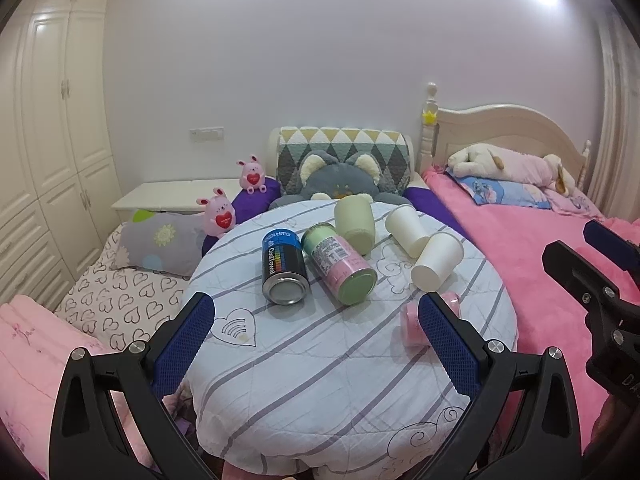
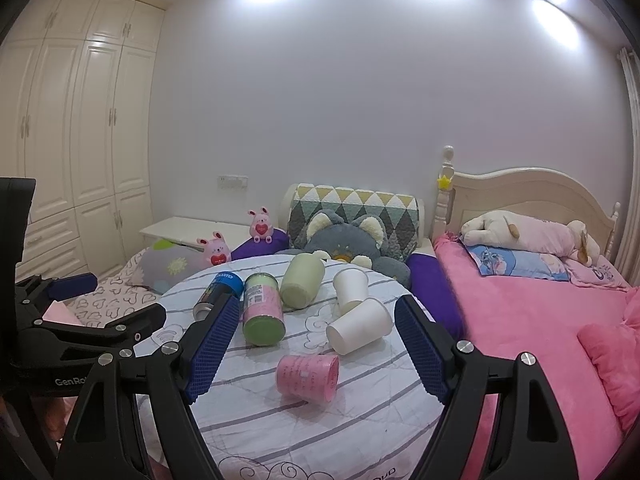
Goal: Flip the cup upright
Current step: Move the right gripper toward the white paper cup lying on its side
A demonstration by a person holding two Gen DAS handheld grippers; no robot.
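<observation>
A pink cup (image 2: 307,376) lies on its side on the round cloth-covered table (image 2: 304,432), just ahead of my open right gripper (image 2: 316,344). In the left wrist view the pink cup (image 1: 412,326) is partly hidden behind my right finger pad (image 1: 448,346). Two white paper cups (image 2: 360,326) (image 2: 351,286) and a pale green cup (image 2: 301,284) also lie on their sides farther back. My left gripper (image 1: 316,342) is open and empty over the table's near left part, apart from all objects.
A blue-topped can (image 1: 284,266) and a green-pink can (image 1: 340,268) lie on the table's left half. A pink bed (image 2: 540,320) is right of the table, plush toys and pillows (image 2: 344,240) behind it, a wardrobe (image 2: 80,120) at the left.
</observation>
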